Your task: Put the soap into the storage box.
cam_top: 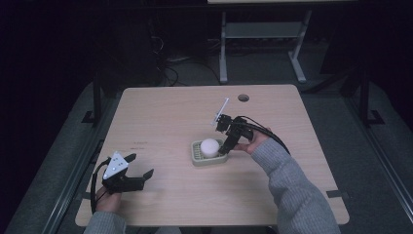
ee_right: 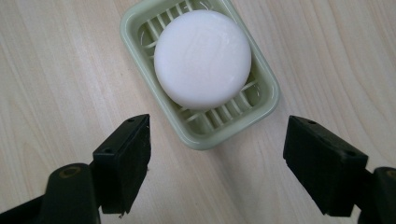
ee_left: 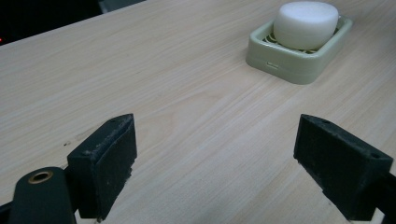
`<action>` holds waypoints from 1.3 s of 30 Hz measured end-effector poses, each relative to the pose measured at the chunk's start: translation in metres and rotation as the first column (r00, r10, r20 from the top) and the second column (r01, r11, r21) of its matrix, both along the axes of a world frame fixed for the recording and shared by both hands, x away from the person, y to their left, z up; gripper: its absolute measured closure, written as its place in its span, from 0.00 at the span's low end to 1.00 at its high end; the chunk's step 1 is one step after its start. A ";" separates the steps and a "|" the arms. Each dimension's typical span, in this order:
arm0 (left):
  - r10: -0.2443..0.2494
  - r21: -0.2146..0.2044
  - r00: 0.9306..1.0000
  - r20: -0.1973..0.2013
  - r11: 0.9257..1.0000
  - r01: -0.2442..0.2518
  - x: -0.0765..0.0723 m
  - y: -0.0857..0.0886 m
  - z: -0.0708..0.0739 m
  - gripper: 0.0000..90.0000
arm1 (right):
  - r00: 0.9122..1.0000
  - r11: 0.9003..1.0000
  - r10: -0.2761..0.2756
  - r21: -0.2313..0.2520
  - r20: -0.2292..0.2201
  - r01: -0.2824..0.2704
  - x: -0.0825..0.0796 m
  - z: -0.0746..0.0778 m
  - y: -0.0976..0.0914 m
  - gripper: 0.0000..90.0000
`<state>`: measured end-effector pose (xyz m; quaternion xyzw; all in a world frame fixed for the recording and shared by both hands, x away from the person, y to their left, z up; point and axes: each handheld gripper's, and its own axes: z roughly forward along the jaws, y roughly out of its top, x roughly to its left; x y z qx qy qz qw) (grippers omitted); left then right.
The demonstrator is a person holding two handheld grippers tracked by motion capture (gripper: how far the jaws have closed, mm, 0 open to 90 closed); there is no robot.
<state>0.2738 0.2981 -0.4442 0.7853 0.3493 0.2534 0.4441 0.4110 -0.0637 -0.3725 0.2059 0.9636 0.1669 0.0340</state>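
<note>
Right gripper (ee_right: 217, 154): jaws spread wide, nothing held. In the right gripper view the two black pads stand either side of the near end of the dish (ee_right: 266, 91), clear of its rim, with bare table (ee_right: 56, 70) between pad and dish on both sides. No contact visible from that view. In the high view the right gripper (cam_top: 225, 148) points down at the dish's right end (cam_top: 195, 155); whether a jaw tip touches the rim there, cannot tell.

Soap (ee_right: 202, 58): white, round, lying flat on the slatted floor of the pale green dish, filling most of its width. In the high view the soap (cam_top: 210, 146) sits in the dish near the table's middle, slightly right of centre.

Left gripper (ee_left: 215, 163): jaws wide open, empty. Only wood grain between the pads in the left gripper view. Dish (ee_left: 299, 70) with soap (ee_left: 306, 23) seen well ahead, toward upper right of that view, well apart from the jaws.

High view: left gripper (cam_top: 137, 165) low over the table's near-left corner, held by the left hand (cam_top: 107, 200), grey plate on top, cable looping beside it. Right hand (cam_top: 255, 141) grips its tool from the right side; grey sleeve (cam_top: 292, 190) runs back to the near edge. Table (cam_top: 165, 112) light wood, a round hole (cam_top: 243, 97) near the far edge.
</note>
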 end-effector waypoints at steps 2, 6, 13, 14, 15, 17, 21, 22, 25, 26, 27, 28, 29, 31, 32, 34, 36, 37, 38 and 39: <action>0.000 0.000 1.000 0.000 1.000 0.000 0.000 0.000 0.000 0.14 | 1.000 1.000 -0.002 0.002 0.001 0.002 -0.001 0.001 -0.001 0.26; -0.001 0.000 1.000 0.000 1.000 0.001 0.000 0.000 0.000 0.14 | 1.000 1.000 -0.004 0.000 0.000 0.004 -0.003 0.003 -0.005 0.26; -0.001 0.001 1.000 0.000 1.000 0.001 0.000 0.000 0.000 0.14 | 1.000 1.000 -0.011 0.017 -0.005 0.011 -0.006 0.001 -0.013 0.26; -0.001 0.000 1.000 -0.001 1.000 0.001 0.000 0.000 0.000 0.14 | 1.000 1.000 -0.012 0.018 -0.005 0.012 -0.007 0.000 -0.014 0.26; -0.001 0.000 1.000 -0.001 1.000 0.001 0.000 -0.001 0.000 0.14 | 1.000 1.000 -0.014 0.018 -0.006 0.014 -0.007 0.000 -0.016 0.26; -0.001 0.000 1.000 -0.001 1.000 0.001 0.000 -0.001 0.000 0.14 | 1.000 1.000 -0.015 0.018 -0.007 0.015 -0.008 -0.001 -0.018 0.26; -0.002 0.003 1.000 -0.002 1.000 0.002 0.000 -0.001 0.000 0.14 | 1.000 1.000 -0.024 0.020 -0.009 0.024 -0.009 -0.002 -0.023 0.26; -0.003 0.003 1.000 -0.002 1.000 0.003 0.000 -0.001 0.000 0.14 | 1.000 0.999 -0.028 0.016 -0.007 0.028 -0.009 -0.002 -0.024 0.26; -0.003 0.003 1.000 -0.001 1.000 0.003 0.000 -0.001 0.000 0.14 | 1.000 0.999 -0.031 0.016 -0.004 0.031 -0.011 -0.001 -0.027 0.26; -0.002 0.003 1.000 -0.001 1.000 0.002 0.000 -0.001 0.000 0.14 | 0.999 0.999 -0.032 0.016 -0.004 0.032 -0.011 0.000 -0.028 0.26; -0.002 0.004 1.000 -0.002 1.000 0.002 0.000 -0.001 0.000 0.14 | 0.999 0.999 -0.031 0.017 -0.003 0.032 -0.011 0.000 -0.028 0.26; -0.002 0.004 1.000 -0.002 1.000 0.002 0.000 -0.001 0.000 0.14 | 1.000 0.999 -0.031 0.018 -0.004 0.031 -0.012 0.000 -0.029 0.26; -0.002 0.004 1.000 -0.002 1.000 0.002 0.000 -0.001 0.000 0.14 | 0.999 0.999 -0.035 0.020 -0.007 0.036 -0.013 0.001 -0.030 0.26; -0.003 0.001 1.000 -0.002 1.000 0.003 0.000 -0.001 0.000 0.14 | 0.999 0.999 -0.035 0.016 -0.002 0.035 -0.013 0.001 -0.031 0.26; -0.004 0.001 1.000 -0.002 1.000 0.004 0.000 -0.001 0.000 0.14 | 0.999 0.999 -0.037 0.012 0.001 0.037 -0.014 0.001 -0.032 0.26; -0.002 0.000 1.000 -0.002 1.000 0.002 0.000 -0.001 0.000 0.14 | 0.999 0.999 -0.039 0.014 -0.003 0.039 -0.015 0.002 -0.033 0.26; -0.003 0.001 1.000 -0.002 1.000 0.003 0.000 -0.001 0.000 0.14 | 0.999 0.999 -0.035 0.023 -0.002 0.035 -0.016 0.002 -0.035 0.26; -0.003 0.001 1.000 -0.003 1.000 0.003 0.000 -0.001 0.000 0.14 | 0.999 0.999 -0.039 0.024 -0.002 0.039 -0.016 0.001 -0.037 0.26; -0.003 0.001 1.000 -0.002 1.000 0.003 0.000 -0.001 0.000 0.14 | 0.999 0.999 -0.039 0.024 -0.002 0.039 -0.017 0.001 -0.038 0.27; -0.003 0.003 1.000 -0.002 1.000 0.003 0.000 -0.001 0.000 0.14 | 0.999 0.999 -0.041 0.025 -0.005 0.041 -0.018 0.000 -0.039 0.27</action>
